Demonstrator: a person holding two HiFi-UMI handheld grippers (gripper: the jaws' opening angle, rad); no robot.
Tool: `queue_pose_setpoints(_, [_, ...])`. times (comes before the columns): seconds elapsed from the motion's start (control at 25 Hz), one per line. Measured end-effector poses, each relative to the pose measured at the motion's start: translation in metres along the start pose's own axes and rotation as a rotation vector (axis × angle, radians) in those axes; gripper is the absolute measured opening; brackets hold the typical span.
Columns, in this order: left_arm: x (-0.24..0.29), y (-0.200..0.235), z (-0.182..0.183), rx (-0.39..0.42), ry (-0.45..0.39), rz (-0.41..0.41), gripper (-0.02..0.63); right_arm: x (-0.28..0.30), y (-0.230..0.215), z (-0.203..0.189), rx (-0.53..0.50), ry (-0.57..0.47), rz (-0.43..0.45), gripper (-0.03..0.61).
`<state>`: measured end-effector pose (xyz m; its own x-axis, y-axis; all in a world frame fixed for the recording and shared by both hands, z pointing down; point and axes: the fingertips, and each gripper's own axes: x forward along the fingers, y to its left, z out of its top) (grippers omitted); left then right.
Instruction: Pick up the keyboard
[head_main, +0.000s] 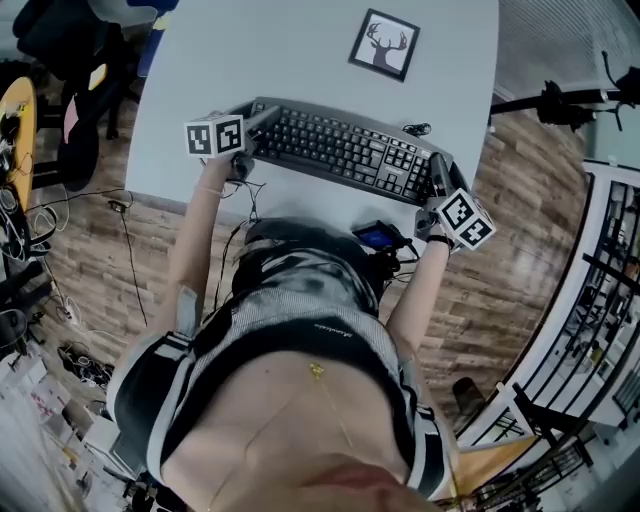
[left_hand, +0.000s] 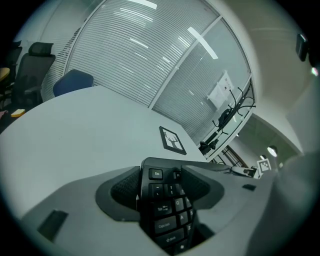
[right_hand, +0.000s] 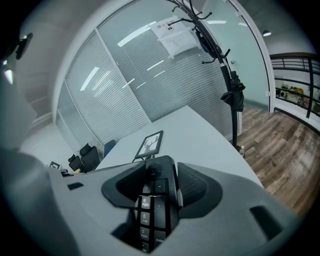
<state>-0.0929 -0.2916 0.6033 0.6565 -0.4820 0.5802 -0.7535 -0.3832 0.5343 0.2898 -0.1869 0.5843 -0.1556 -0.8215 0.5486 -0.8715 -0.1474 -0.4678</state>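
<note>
Keyboard (head_main: 340, 150) is gripped at each end, left claw (head_main: 252, 130) and right claw (head_main: 440, 178) closed on it, hiding its outer edges.

The 2 bare arms reach forward past the desk's near edge. The left gripper (head_main: 258, 122) clamps the left end of the keyboard (head_main: 340, 150), the right gripper (head_main: 438, 172) its right end, both angled downward.

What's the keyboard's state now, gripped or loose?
The keyboard is gripped: the left gripper clamps its Esc end, the right gripper its number-pad end. Lifted off the table? Cannot tell.
</note>
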Motion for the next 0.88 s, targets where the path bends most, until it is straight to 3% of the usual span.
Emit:
queue_pose_setpoints(0.72, [-0.055,-0.035,0.031,0.064,-0.04,0.059,0.233,-0.05,0.027,0.026,0.001,-0.03,0.008,0.199])
queue_pose_setpoints(0.88, [-0.062,-0.045,0.035,0.054,-0.043,0.029,0.233,-0.057,0.035,0.033,0.002,-0.041,0.018,0.198])
